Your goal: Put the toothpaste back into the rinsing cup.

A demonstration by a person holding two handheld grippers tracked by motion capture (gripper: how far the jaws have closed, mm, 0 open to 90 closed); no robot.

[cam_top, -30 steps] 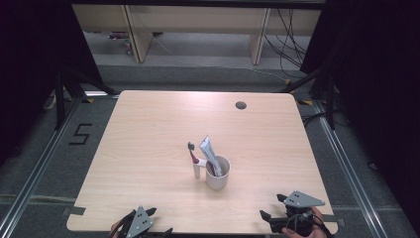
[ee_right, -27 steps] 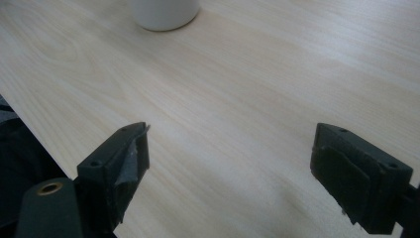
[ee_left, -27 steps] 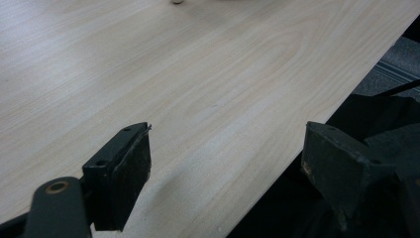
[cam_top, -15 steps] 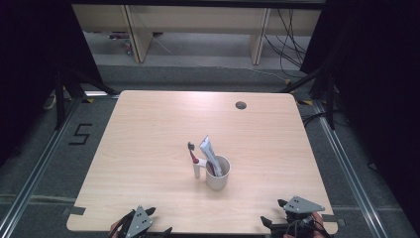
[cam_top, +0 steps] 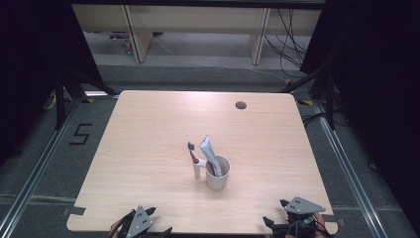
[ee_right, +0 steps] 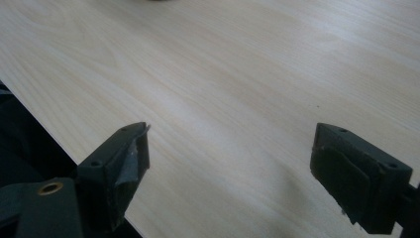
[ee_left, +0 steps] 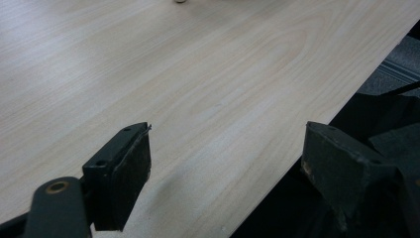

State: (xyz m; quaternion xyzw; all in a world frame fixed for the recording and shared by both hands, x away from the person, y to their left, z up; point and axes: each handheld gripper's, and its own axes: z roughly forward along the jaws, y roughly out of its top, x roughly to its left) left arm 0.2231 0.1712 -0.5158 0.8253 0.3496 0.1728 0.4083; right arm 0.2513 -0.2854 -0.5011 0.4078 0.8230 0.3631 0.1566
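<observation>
High view shows you the pale wooden bench [cam_top: 148, 163], with a white cup [cam_top: 218, 172] near its middle holding a toothpaste tube [cam_top: 208, 151] and a toothbrush [cam_top: 192, 151]. Your left hand-held gripper [cam_top: 151, 220] and right hand-held gripper [cam_top: 275, 212] sit at the near edge, well apart from the cup, both spread wide and holding nothing.

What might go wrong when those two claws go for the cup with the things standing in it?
The white cup stands alone mid-table, so a sideways nudge from an open jaw could probably tip it. The red-handled toothbrush and white toothpaste tube lean out above its rim; pulling one might drag the cup. Both the left gripper and right gripper sit at the wooden table edge, a long reach away.
</observation>
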